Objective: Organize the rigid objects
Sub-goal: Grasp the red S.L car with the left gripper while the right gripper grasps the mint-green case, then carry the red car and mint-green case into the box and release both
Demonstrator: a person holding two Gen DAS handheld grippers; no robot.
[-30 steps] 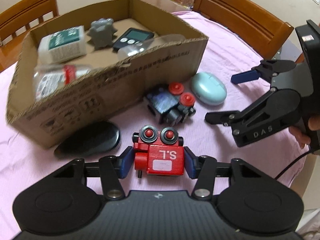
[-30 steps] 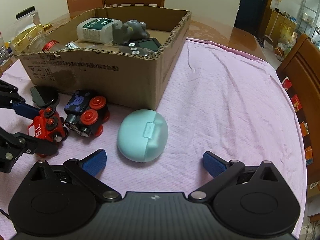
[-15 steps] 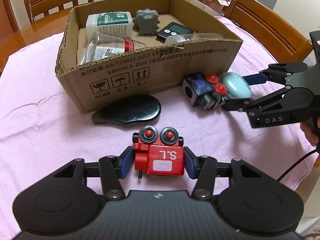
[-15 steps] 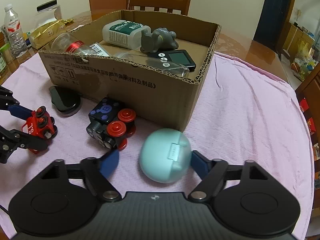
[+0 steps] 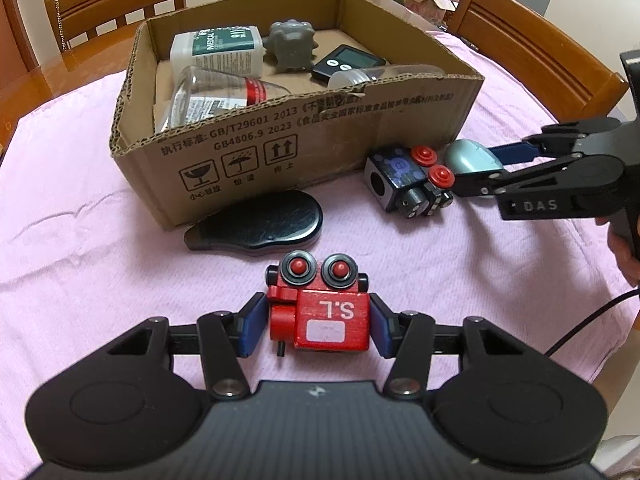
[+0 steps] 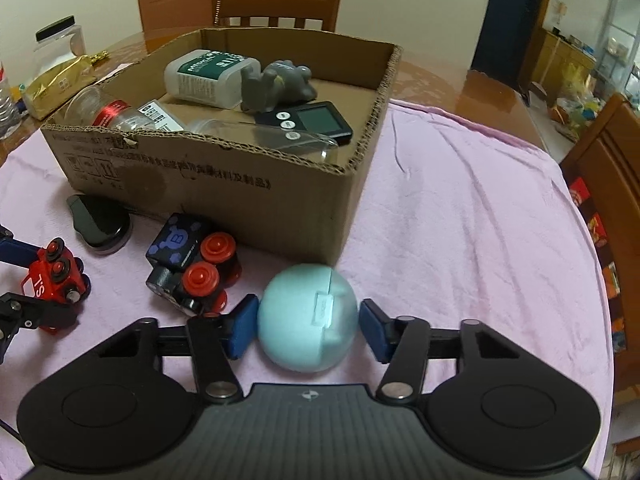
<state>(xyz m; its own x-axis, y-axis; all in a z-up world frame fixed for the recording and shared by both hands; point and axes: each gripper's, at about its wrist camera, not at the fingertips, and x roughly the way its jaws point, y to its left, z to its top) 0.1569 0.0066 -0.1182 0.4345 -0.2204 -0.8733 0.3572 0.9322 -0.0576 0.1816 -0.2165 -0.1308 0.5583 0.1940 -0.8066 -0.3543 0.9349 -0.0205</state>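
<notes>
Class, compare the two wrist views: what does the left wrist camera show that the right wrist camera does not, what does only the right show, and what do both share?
Only the left wrist view shows the box's printed handling symbols clearly and the person's fingers on the right gripper's handle.

Only the right wrist view shows the gold packet, the black-lidded jar and the dark doorway.

Both show the cardboard box, the red toy clamped in the left gripper, the dark blue toy, the black oval object, and the mint case between the right gripper pads.
</notes>
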